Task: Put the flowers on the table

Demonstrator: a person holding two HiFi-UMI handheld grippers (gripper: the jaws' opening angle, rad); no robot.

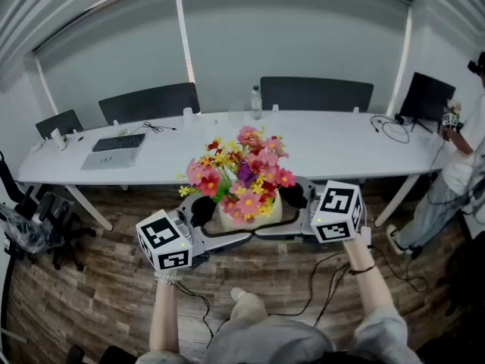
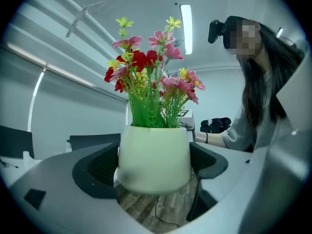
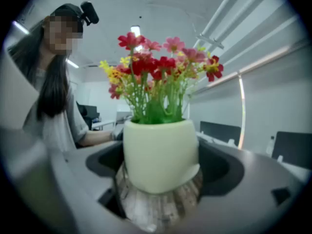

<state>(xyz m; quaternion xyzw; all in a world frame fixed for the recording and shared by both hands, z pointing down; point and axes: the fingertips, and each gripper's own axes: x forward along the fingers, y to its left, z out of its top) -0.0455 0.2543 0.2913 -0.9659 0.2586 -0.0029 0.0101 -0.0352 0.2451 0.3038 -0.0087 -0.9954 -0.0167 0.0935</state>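
Observation:
A bunch of pink, red and yellow flowers [image 1: 241, 174] stands upright in a cream pot [image 1: 251, 214], held in the air over the wooden floor, short of the long white table [image 1: 333, 146]. My left gripper [image 1: 220, 224] clasps the pot from the left and my right gripper [image 1: 286, 214] from the right. In the left gripper view the pot [image 2: 153, 155] fills the wide gap of the left gripper [image 2: 153, 164], with both pads against its sides. The right gripper view shows the same pot [image 3: 161, 152] pressed between the pads of the right gripper [image 3: 161, 164].
On the table lie a laptop [image 1: 114, 154], a water bottle [image 1: 256, 101], cables [image 1: 390, 130] and a monitor [image 1: 426, 97] at its right end. Dark chairs [image 1: 151, 101] stand behind it. Another person [image 1: 462, 173] stands at the right. Cables [image 1: 318, 279] trail on the floor.

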